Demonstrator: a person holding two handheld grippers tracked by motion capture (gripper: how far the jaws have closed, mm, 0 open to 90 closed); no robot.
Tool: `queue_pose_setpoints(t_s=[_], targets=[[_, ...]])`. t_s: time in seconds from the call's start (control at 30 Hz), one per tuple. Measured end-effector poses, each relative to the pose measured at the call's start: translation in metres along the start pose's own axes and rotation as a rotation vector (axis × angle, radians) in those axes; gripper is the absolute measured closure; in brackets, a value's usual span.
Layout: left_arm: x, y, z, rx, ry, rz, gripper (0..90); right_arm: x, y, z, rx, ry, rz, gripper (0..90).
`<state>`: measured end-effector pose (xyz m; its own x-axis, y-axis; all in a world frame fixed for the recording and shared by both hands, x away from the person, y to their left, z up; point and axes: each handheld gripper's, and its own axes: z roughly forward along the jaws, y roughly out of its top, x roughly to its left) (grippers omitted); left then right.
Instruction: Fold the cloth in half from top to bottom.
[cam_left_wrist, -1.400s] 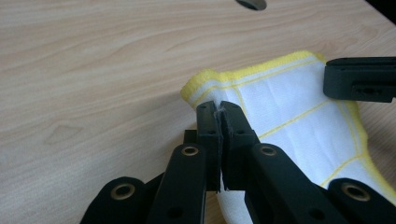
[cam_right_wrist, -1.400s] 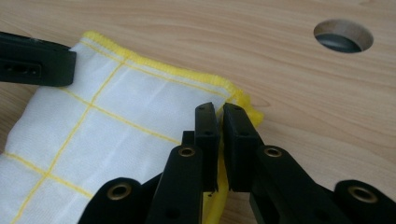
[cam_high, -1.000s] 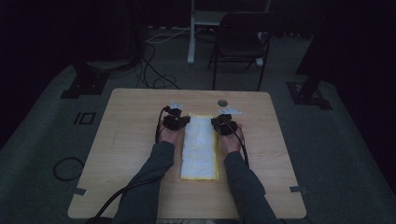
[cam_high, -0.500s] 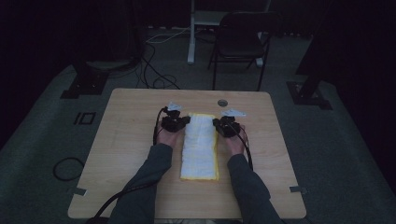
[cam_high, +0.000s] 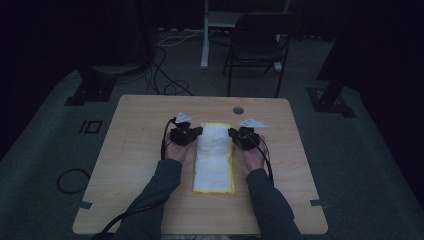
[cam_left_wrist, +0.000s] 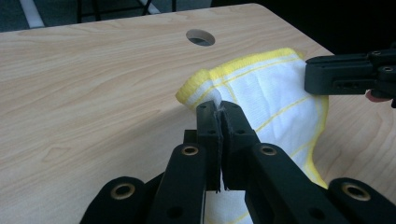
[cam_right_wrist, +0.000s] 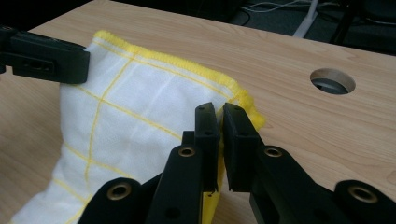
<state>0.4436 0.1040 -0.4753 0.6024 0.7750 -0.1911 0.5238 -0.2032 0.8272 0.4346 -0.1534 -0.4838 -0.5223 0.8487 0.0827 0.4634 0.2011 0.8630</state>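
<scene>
A white cloth (cam_high: 214, 157) with yellow edging and yellow grid lines lies lengthwise on the middle of the wooden table (cam_high: 135, 150). My left gripper (cam_high: 196, 133) is shut on its far left corner, and the edge shows pinched between the jaws (cam_left_wrist: 218, 111). My right gripper (cam_high: 233, 135) is shut on the far right corner (cam_right_wrist: 219, 119). The cloth's far end (cam_left_wrist: 275, 88) bulges slightly off the table between the two grippers. Each gripper view shows the other gripper's jaw at the opposite corner: the right gripper (cam_left_wrist: 343, 74) and the left gripper (cam_right_wrist: 46, 58).
A round cable hole (cam_high: 238, 110) sits in the table just beyond the cloth, also seen as the hole (cam_right_wrist: 332, 80). A dark chair (cam_high: 260, 47) and loose cables (cam_high: 165, 75) are on the floor behind the table. Bare wood lies left and right of the hands.
Both hands have shifted slightly together, carrying the cloth's far corners with them. Both grips are unchanged.
</scene>
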Motion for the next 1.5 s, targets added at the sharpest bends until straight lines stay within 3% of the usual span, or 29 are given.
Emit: queue_pose_setpoints(t_s=[0.5, 0.77, 1.5], targets=[[-0.008, -0.007, -0.017, -0.021, -0.025, 0.010, 88.2, 0.010, -0.004, -0.020, -0.025, 0.021, -0.022, 85.6], [-0.009, -0.011, -0.025, -0.027, -0.040, -0.004, 88.1, 0.017, -0.005, -0.031, -0.038, 0.036, -0.034, 85.7], [-0.015, -0.024, -0.038, -0.033, -0.067, -0.013, 88.0, 0.028, -0.017, -0.046, -0.050, 0.069, -0.036, 85.4]])
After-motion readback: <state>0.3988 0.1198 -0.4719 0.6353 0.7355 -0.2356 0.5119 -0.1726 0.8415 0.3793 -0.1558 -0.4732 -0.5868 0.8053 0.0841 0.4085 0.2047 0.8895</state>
